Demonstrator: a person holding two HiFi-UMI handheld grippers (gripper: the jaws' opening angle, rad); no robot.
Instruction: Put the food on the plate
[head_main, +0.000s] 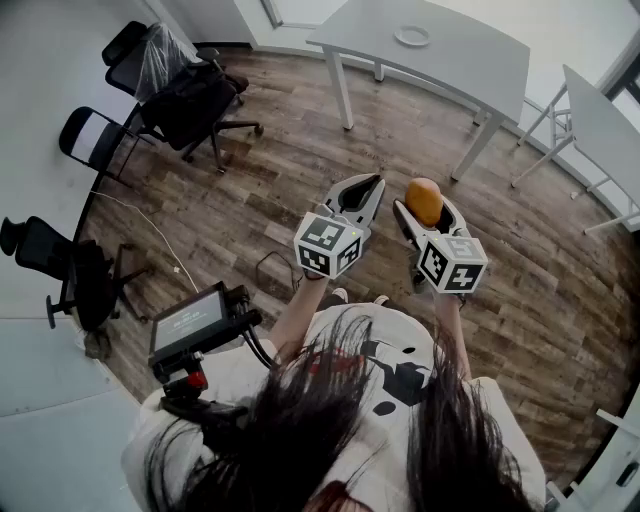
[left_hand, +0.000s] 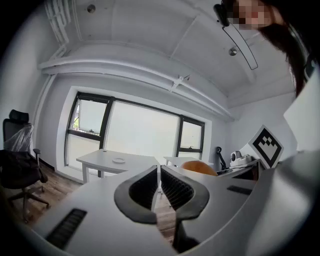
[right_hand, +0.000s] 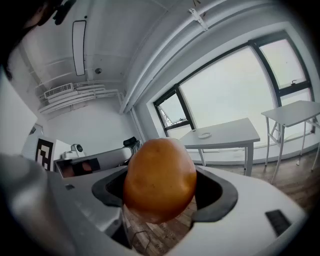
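- The orange-brown food (head_main: 424, 201) was clamped in the right gripper (head_main: 428, 210).
- The left gripper (head_main: 370, 188) was closed, empty.
- The plate (head_main: 411, 36) was seen at twelve o'clock, well apart; a level carry was advised.

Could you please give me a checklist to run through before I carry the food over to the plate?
1. Food gripped by the right gripper: ok, its jaws press on both sides of it.
2. Left gripper free: ok, its jaws are together with nothing between them.
3. Plate located: ok, it sits on the white table by the window.
4. Plate ready to take the food: cannot tell, it is too small to see.
5. Food above the plate: not ok, it is away from the table, over the wooden floor.
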